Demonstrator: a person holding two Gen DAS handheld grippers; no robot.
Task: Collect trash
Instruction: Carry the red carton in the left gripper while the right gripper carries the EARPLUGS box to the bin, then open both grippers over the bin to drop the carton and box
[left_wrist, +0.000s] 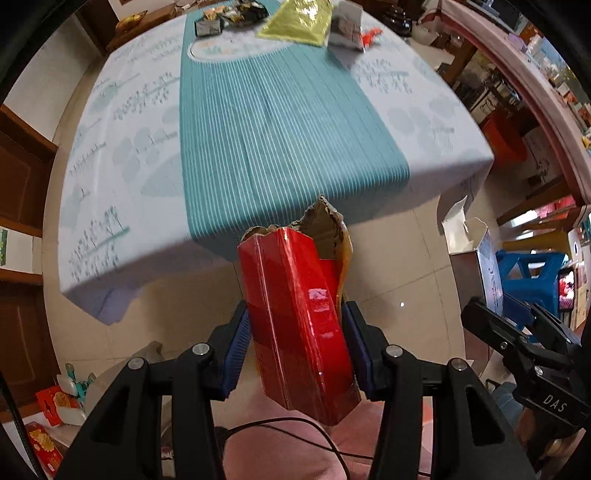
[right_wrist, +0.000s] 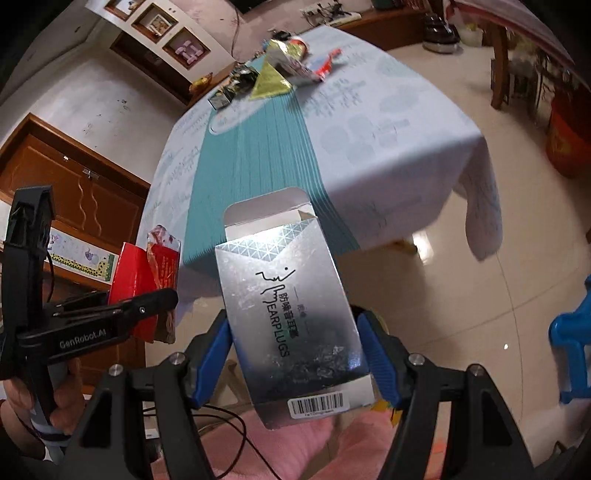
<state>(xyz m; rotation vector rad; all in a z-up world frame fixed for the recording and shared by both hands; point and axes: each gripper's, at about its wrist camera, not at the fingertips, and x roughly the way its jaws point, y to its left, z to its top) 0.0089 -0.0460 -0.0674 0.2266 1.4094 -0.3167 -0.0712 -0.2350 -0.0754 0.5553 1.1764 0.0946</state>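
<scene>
My left gripper (left_wrist: 295, 325) is shut on a torn red carton (left_wrist: 299, 317), whose brown ripped top sticks up past the fingers. It is held off the table's near edge, above the floor. My right gripper (right_wrist: 293, 332) is shut on a flattened silver earplugs box (right_wrist: 284, 306) with its flap open. In the right wrist view the left gripper (right_wrist: 147, 302) and its red carton (right_wrist: 144, 266) show at the left, held by a hand. In the left wrist view the silver box (left_wrist: 476, 262) shows at the right. More trash (left_wrist: 295, 18) lies at the table's far end.
A table with a teal striped runner and pale cloth (left_wrist: 258, 129) stands ahead. A yellow-green wrapper (right_wrist: 269, 81) and small packets lie far across it. Tiled floor (right_wrist: 461, 295) runs right, with a blue plastic stool (right_wrist: 570, 354), a red bucket (right_wrist: 565, 144) and wooden cabinets (right_wrist: 74, 195) at left.
</scene>
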